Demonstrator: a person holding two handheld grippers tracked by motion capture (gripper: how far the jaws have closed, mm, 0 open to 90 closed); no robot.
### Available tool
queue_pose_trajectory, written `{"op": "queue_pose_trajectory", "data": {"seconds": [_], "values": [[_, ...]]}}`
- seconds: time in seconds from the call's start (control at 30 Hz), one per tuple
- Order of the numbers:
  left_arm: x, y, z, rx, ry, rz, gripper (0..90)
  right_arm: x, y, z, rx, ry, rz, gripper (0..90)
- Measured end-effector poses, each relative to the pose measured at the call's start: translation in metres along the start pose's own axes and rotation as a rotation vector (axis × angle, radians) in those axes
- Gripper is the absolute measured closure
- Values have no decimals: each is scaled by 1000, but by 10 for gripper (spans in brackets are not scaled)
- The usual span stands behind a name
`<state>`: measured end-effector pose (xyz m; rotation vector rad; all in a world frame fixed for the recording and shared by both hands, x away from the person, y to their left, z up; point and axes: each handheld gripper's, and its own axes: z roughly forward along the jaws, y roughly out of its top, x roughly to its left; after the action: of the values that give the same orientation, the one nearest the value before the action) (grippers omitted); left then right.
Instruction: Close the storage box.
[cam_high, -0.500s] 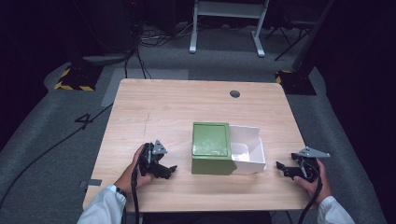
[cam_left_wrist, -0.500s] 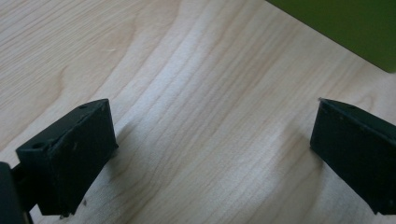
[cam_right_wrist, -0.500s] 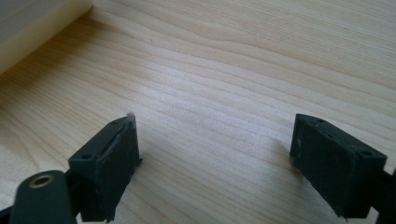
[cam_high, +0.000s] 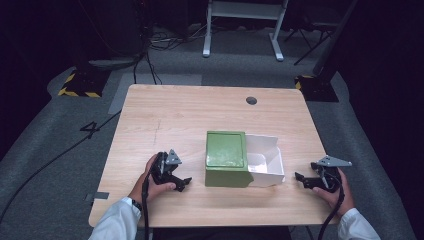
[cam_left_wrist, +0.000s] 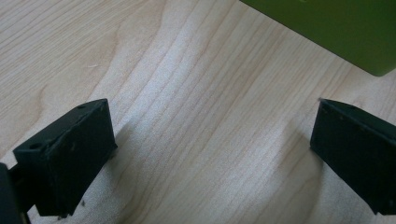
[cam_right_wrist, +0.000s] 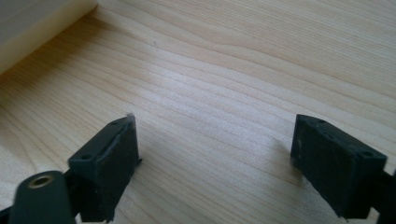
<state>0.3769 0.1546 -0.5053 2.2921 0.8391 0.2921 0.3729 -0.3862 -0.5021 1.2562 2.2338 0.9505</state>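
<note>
Green box (cam_high: 226, 158) lies flat, white drawer (cam_high: 265, 160) slid out rightward.

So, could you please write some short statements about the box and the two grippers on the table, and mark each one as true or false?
1. The green box sits partly over a white tray that sticks out on its right side. True.
2. The left gripper is shut on the green box. False: its jaws are wide apart over bare wood, and the box lies ahead of them, untouched.
3. The right gripper is open and holds nothing. True.
4. The white tray is full of small parts. False: the part of it that shows is empty.
5. Both grippers rest near the front edge of the table, one on each side of the box. True.
</note>
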Motion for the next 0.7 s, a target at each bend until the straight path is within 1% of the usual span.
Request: {"op": "queue_pose_trajectory", "data": {"seconds": [0.07,0.1,0.13,0.2,0.23,0.27,0.3,0.33,0.47,0.5,0.53,0.7], "values": [[0,-1,0,-1,-2,2,1,3,3,-1,10,-11,-18,183],[1,-1,-1,1,-4,12,1,5,6,-1,13,2,-33,206],[0,-2,-1,0,-7,12,2,6,8,-1,13,3,-45,207],[0,-4,-3,1,-10,18,2,8,15,-1,11,10,-54,218],[0,-4,-3,1,-10,18,2,8,15,-1,11,10,-54,218],[0,-4,-4,-2,-15,14,2,10,22,-2,-1,19,-67,233],[0,-5,-4,1,-15,20,2,10,22,-2,-1,19,-67,233],[0,-5,-5,2,-12,23,2,11,27,-3,-10,20,-73,233],[0,-5,-5,2,-13,23,2,15,44,-8,-62,45,-85,253],[0,-5,-5,2,-13,23,2,15,44,-8,-62,45,-85,253],[0,-5,-5,2,-13,23,2,15,49,-10,-77,59,-82,274],[-1,-5,-4,0,-13,18,3,17,58,-13,-109,91,-80,318]]}}
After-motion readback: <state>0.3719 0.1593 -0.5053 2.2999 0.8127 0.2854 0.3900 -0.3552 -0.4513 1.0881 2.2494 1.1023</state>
